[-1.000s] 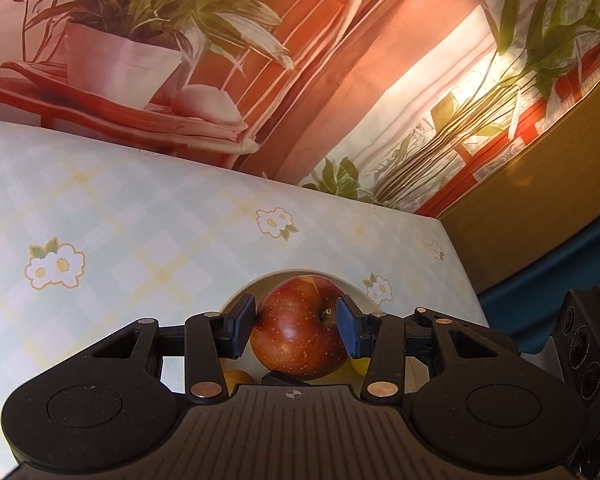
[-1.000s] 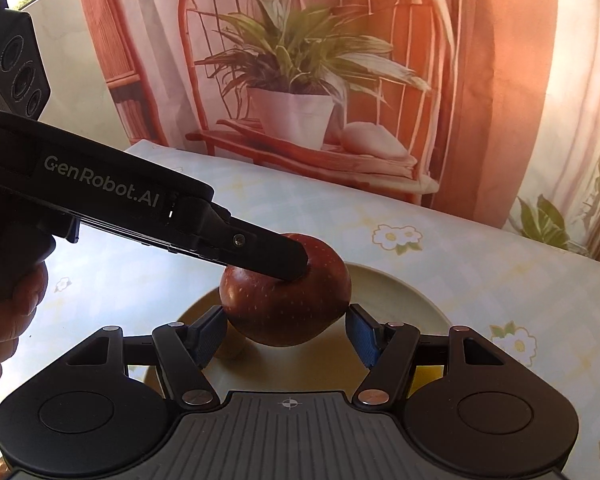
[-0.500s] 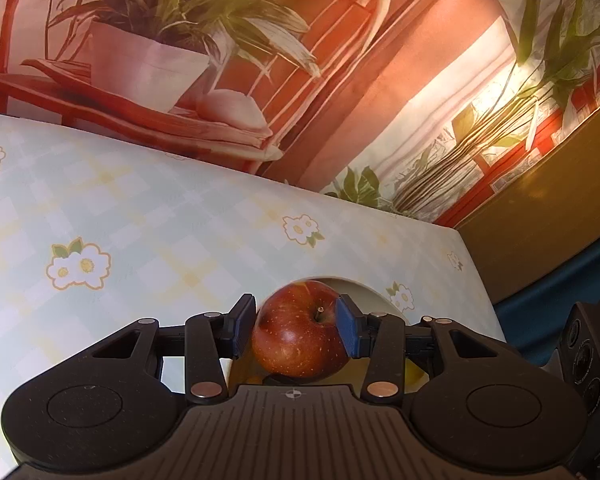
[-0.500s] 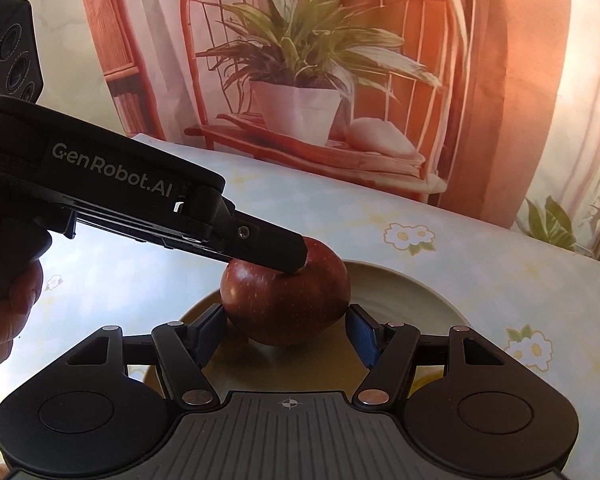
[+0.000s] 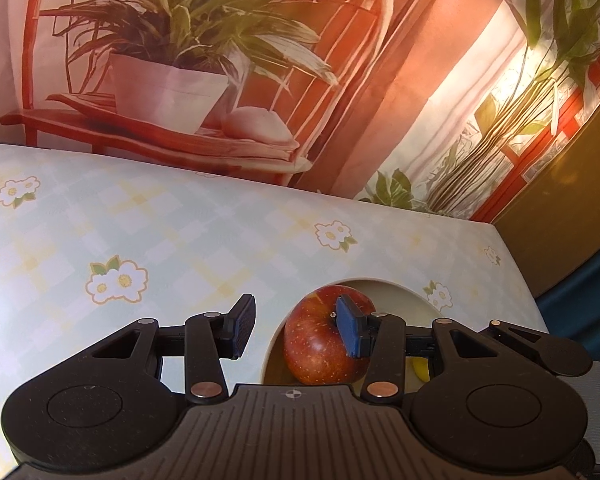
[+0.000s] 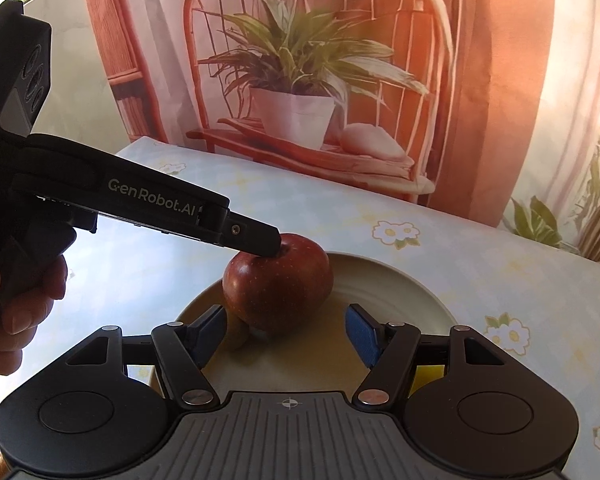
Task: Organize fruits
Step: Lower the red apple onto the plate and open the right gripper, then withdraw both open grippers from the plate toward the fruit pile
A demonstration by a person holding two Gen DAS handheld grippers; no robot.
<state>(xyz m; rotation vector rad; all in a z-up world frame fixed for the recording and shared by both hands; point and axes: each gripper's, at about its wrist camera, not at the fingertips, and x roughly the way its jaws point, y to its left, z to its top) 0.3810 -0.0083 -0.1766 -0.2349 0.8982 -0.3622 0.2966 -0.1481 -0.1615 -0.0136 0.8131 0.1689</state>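
Apple inside the plate, toward its left rim, resting partly on a small fruit at the near-left. Plate on the table, nearer the right edge than the left. Another small fruit in the plate to the right of the apple, largely hidden. Left gripper spread wide, one pad level with the apple's top, the other out over the table left of the plate. Right gripper parted just before the apple, over the plate's near part. Backdrop behind the far edge.
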